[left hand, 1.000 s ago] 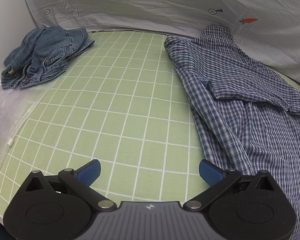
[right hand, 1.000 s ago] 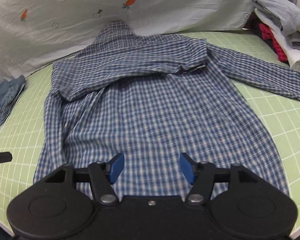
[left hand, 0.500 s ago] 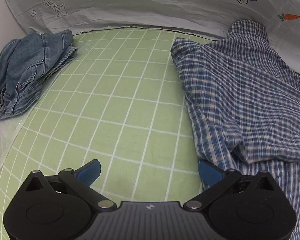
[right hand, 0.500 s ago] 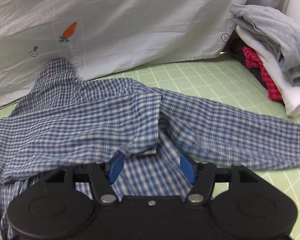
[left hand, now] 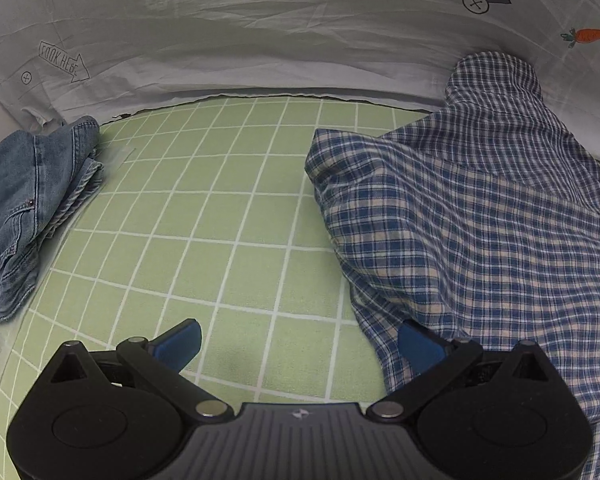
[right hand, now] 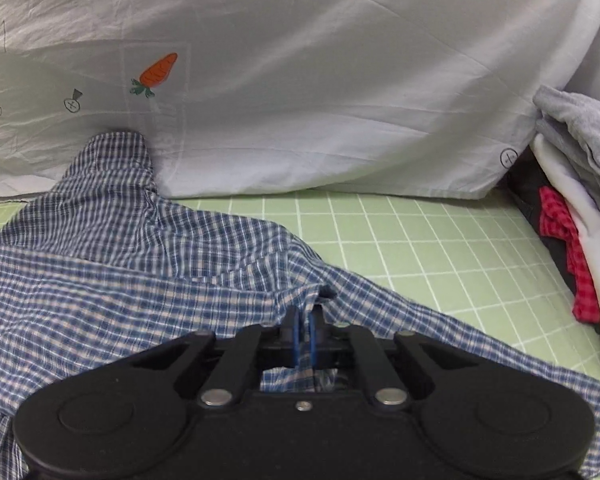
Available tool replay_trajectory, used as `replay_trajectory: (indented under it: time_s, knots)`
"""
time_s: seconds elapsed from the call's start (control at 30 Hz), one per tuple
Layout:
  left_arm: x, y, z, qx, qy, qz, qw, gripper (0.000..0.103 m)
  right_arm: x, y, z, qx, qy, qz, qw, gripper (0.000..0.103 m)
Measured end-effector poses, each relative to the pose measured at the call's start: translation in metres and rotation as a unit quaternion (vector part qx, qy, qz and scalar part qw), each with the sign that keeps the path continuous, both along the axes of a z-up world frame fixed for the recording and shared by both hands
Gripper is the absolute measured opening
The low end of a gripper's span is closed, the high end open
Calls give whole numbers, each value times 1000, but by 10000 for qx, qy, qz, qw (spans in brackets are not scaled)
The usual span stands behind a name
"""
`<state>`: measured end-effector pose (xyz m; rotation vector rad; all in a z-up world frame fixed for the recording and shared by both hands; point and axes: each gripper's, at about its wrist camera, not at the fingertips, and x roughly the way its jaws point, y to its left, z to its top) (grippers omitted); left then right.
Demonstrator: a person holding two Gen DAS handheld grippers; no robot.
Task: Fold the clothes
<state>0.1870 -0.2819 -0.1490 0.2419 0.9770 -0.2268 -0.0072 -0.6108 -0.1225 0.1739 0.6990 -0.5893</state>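
A blue and white plaid shirt lies spread on the green grid mat, collar against the white sheet at the back. My left gripper is open low over the mat at the shirt's left edge. Its right finger rests against the fabric, and its left finger is over bare mat. In the right wrist view my right gripper is shut on the plaid shirt, pinching the end of the sleeve folded across the body. The other sleeve runs out to the right over the mat.
A crumpled pair of jeans lies at the mat's left edge. A stack of folded clothes, grey, white, red check and dark, sits at the right edge. A white printed sheet hangs along the back.
Both grippers moved forward toward the back sheet along the shirt. The right gripper, open before, has shut on the end of the folded sleeve. The left gripper stayed open.
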Motion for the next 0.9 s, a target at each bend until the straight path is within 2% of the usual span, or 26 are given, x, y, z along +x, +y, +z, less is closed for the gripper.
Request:
replay_trajectory:
  time_s: [0.07,0.13,0.17,0.23,0.3,0.37,0.53,0.67,0.73,0.8,0.83,0.87,0.9]
  knots:
    - [4,3,5,-121,-41,43,9999,103,-3,-4,16,-10,-267,-79,9996,2]
    - [9,7,11,-241,-80,108,9996,103,-12,-17,34,181,-728,-310,9967,2]
    - [11,9,14,-301,-99,140,9994,103,-18,-25,43,271,-984,-505,9935,2]
    - [16,12,17,-464,-99,204,9987,103,-27,-42,54,159,-1191,-961,9881,1]
    - [22,14,19,-658,-59,256,9975,103,-31,-59,53,-33,-1069,-1333,9853,1]
    - [27,10,18,-933,78,222,9954,103,-35,-76,47,70,-934,-1576,9831,2]
    - [42,-10,15,-1709,304,-77,9848,103,-46,-88,35,224,-828,-1594,9835,2]
    - [61,-28,9,-2160,429,-208,9752,99,-48,-93,28,303,-840,-1660,9821,2]
    - [72,-36,6,-2342,525,-206,9705,88,-48,-97,26,298,-826,-1739,9808,2]
    - [83,-41,1,-2473,703,-165,9662,61,-49,-102,25,270,-809,-1800,9800,2]
    - [88,-44,-1,-2516,782,-142,9646,52,-49,-105,25,254,-800,-1827,9796,1]
    - [92,-46,-3,-2583,832,-141,9624,30,-50,-108,25,253,-808,-1835,9794,1]
    - [95,-48,-3,-2627,834,-118,9612,2,-49,-111,26,261,-828,-1831,9793,1]
